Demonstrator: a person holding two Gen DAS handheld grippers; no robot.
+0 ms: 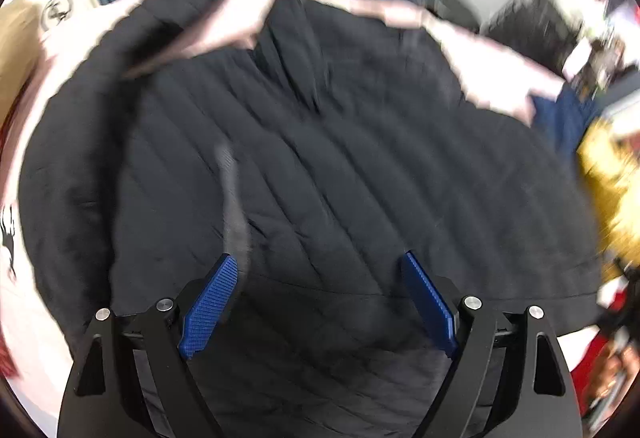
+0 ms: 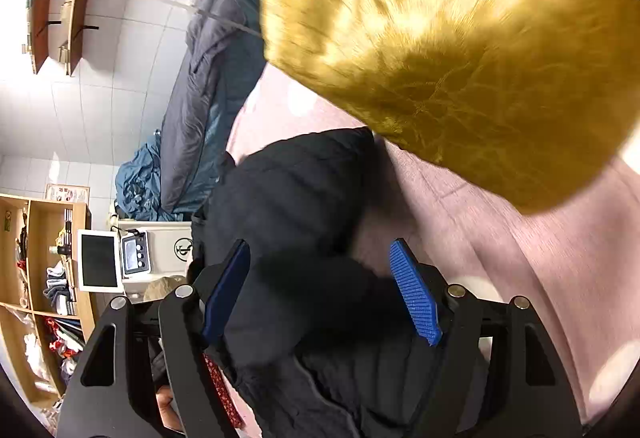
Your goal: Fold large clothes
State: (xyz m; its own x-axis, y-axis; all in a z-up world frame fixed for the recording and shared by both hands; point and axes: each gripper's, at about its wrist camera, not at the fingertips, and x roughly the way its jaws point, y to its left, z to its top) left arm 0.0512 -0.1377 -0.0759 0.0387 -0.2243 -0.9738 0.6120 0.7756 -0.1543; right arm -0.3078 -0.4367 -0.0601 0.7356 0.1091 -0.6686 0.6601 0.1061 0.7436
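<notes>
Left gripper [image 1: 318, 302]: jaws stand wide, blue pads clear of cloth, nothing between them; it hangs over the near hem of the black quilted jacket [image 1: 304, 166]. A narrow grey strap or cord [image 1: 232, 206] lies on the jacket just beside the left pad.

Right gripper [image 2: 320, 290]: jaws also wide. A dark bulge of the jacket [image 2: 296, 198] sits between the pads, but neither pad visibly presses on it; I read no grip.

Jacket lies spread on the pink bedcover [image 2: 500, 238], filling most of the left view. A mustard plush cushion [image 2: 460, 50] sits just beyond the jacket's right edge. Beyond the jacket's far edge, a blue-grey duvet [image 2: 208, 86] is heaped.

Handling judgement: padded, soft, bulky, fairly light; the shell looks smooth, so likely slippery, and the filling will spring back. Take hold at hem corners or a sleeve cuff, where layers pinch thin, not on the puffy panels. Frames are motion-blurred; seam detail uncertain.
</notes>
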